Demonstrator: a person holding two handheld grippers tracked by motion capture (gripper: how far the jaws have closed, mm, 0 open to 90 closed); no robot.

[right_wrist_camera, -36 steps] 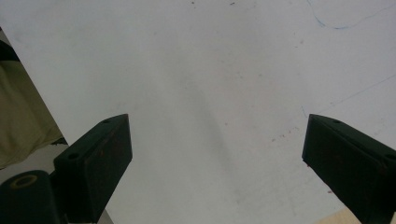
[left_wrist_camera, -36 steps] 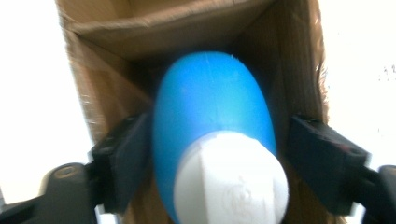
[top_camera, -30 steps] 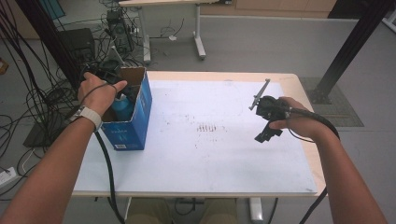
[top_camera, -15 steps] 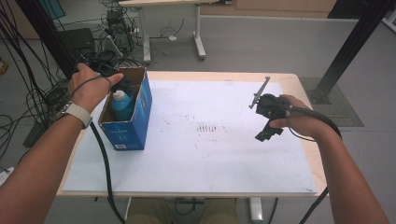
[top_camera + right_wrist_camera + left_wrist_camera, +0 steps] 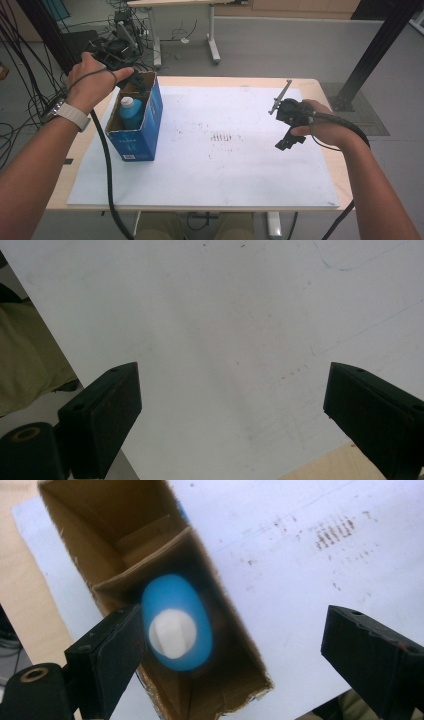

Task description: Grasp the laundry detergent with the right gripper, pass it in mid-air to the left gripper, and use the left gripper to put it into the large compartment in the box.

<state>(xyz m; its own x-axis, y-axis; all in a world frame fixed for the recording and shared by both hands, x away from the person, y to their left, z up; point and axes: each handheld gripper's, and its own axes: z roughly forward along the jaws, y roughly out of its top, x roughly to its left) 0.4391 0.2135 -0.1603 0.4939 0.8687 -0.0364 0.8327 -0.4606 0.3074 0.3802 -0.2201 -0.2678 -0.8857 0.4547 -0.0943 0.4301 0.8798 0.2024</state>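
Observation:
A blue bottle (image 5: 131,113) with a white cap stands upright inside an open blue cardboard box (image 5: 145,131) at the left of the white sheet. My left gripper (image 5: 134,80) hangs above the box's far end, and its jaws have just been opening. In the left gripper view the bottle (image 5: 177,625) lies below and free of the jaws, in the box (image 5: 125,535) behind a cardboard divider. The left gripper (image 5: 235,630) is open and holds nothing. My right gripper (image 5: 289,141) hovers over the sheet at the right, open (image 5: 232,385) and empty.
A white sheet (image 5: 225,170) with faint dark marks covers most of the wooden table (image 5: 240,80). Cables trail from both grippers over the table's front edge. On the floor behind the table are cables, equipment and another table's legs (image 5: 212,30). A black post (image 5: 370,50) stands at the far right.
My left hand has risen away from the box, leaving the blue bottle standing inside it. The right hand has stayed where it was.

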